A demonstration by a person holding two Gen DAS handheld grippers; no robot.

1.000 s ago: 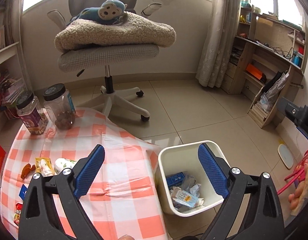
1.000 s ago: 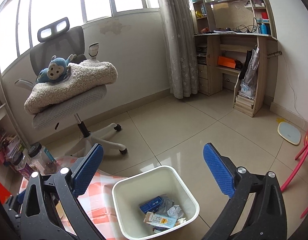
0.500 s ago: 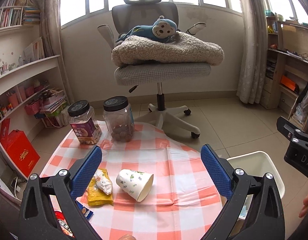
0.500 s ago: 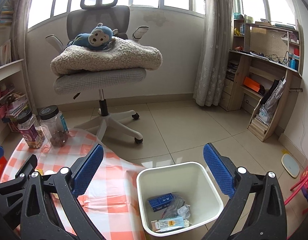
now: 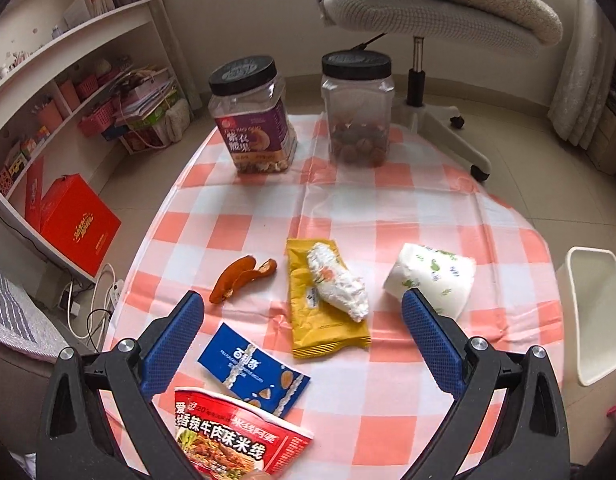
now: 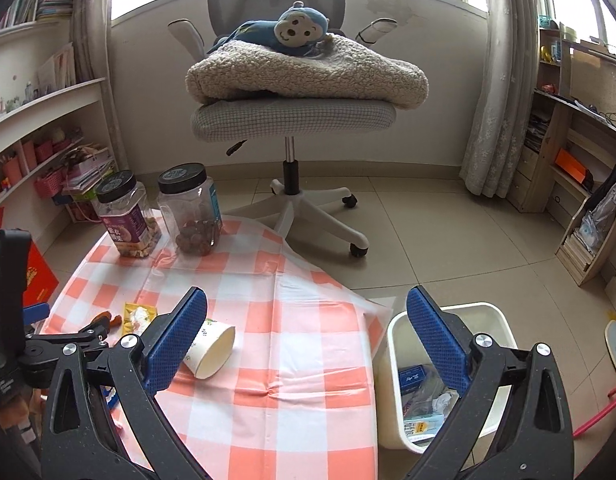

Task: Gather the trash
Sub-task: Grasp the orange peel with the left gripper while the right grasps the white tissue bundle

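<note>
In the left wrist view my left gripper [image 5: 302, 312] is open and empty above trash on the checked tablecloth [image 5: 388, 208]: a yellow wrapper [image 5: 320, 328] with a crumpled white wrapper [image 5: 340, 284] on it, a tipped paper cup [image 5: 432, 276], an orange peel [image 5: 240, 276], a blue packet [image 5: 252, 368] and a red noodle lid [image 5: 236, 436]. My right gripper [image 6: 306, 324] is open and empty, between the cup [image 6: 212, 346] and the white bin [image 6: 504, 324], which holds several wrappers.
Two black-lidded jars [image 5: 252, 116] [image 5: 358, 108] stand at the table's far edge. An office chair [image 6: 292, 116] with a blanket and a toy monkey stands beyond. Shelves [image 5: 68, 80] and a red box [image 5: 74, 224] are at the left. The bin [image 5: 596, 312] stands at the table's right.
My left gripper has swung left from the bin and tilted down over the trash on the table. My right gripper has turned left, so the table and cup now show.
</note>
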